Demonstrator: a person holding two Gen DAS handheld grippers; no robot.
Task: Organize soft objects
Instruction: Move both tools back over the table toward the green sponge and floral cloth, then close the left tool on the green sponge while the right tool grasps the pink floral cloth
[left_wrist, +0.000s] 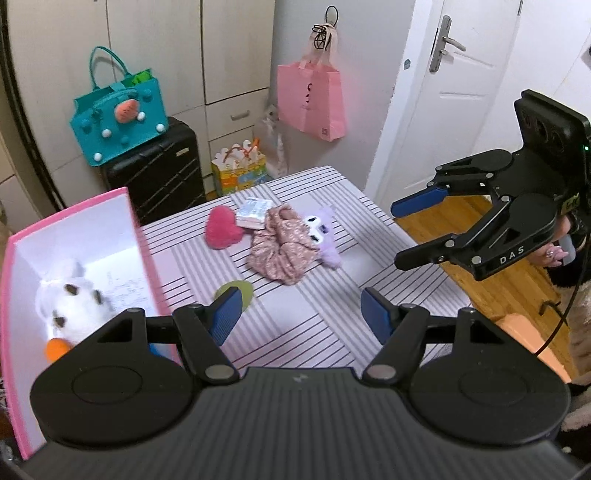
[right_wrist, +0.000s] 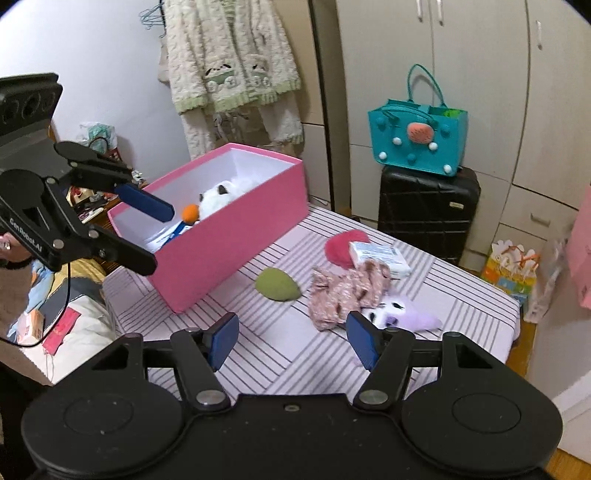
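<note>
- The pink box (right_wrist: 236, 236) is the biggest thing here, standing open at one side of the striped table (right_wrist: 461, 295). Its stiff card walls look able to take soft items dropped in. A white plush toy (right_wrist: 218, 197) with an orange part already lies inside.
- The pink floral scrunchie (right_wrist: 343, 291) lies mid-table, bunched and floppy. It probably weighs next to nothing and will squash flat, so a pinch across any gathered fold should hold; one edge touches the tissue packet (right_wrist: 380, 258).
- The purple plush toy (right_wrist: 406, 314) lies just beside the scrunchie, touching it, and nearest the right gripper. It looks soft and light; I would grasp its rounded body rather than the fluffy fringe, which may slip.
- The pink plush heart (right_wrist: 341, 243) sits farther back, partly under the tissue packet. It is plump and compressible, best taken across its width.
- The green oval pad (right_wrist: 277, 284) lies flat near the box; thin and low, it likely needs an edge pinch.
- The left gripper (left_wrist: 301, 317) hovers over bare table near the box, jaws parted about halfway, nothing between them.
- The right gripper (right_wrist: 291, 339) hovers before the purple toy, jaws likewise parted and empty.
</note>
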